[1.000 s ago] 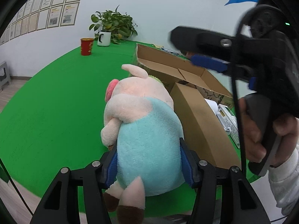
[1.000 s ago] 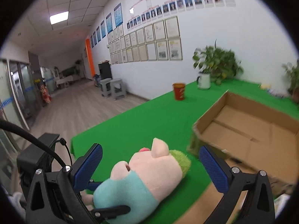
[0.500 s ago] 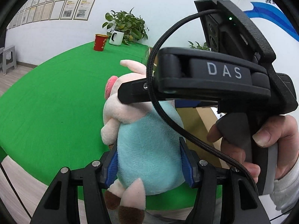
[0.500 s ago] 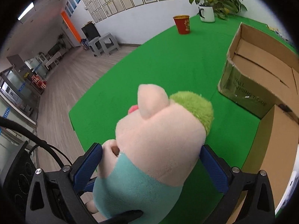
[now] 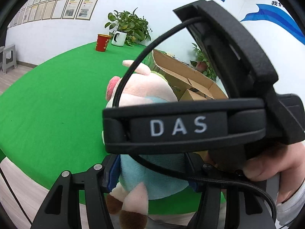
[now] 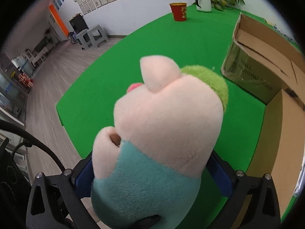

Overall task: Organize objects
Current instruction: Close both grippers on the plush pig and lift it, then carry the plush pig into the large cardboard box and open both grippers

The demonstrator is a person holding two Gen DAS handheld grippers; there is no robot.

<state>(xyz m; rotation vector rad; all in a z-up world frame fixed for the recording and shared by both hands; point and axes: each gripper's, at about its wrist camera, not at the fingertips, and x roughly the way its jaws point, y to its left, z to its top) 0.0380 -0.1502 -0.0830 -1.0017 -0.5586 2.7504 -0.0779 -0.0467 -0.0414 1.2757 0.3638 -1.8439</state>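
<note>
Left claw (image 5: 152,173) grips plush pig (image 5: 152,177); right claw (image 6: 152,173), marked "DAS", straddles it, contact unclear; box (image 6: 253,80) reads "WALL HANGING TISSUE".

The pig (image 6: 162,133) has a pale pink head, a deeper pink snout, a green tuft, a teal body and brown hooves. The tabletop (image 5: 47,114) is bright green. Both boxes (image 6: 266,61) are plain brown cardboard; one has a dark olive side with black lettering. The cup (image 6: 178,11) is red with a gold pattern. The mug (image 5: 119,38) is white. The left tongs (image 5: 152,173) are black with blue pads, as are the right tongs (image 6: 152,171), which carry white letters.
</note>
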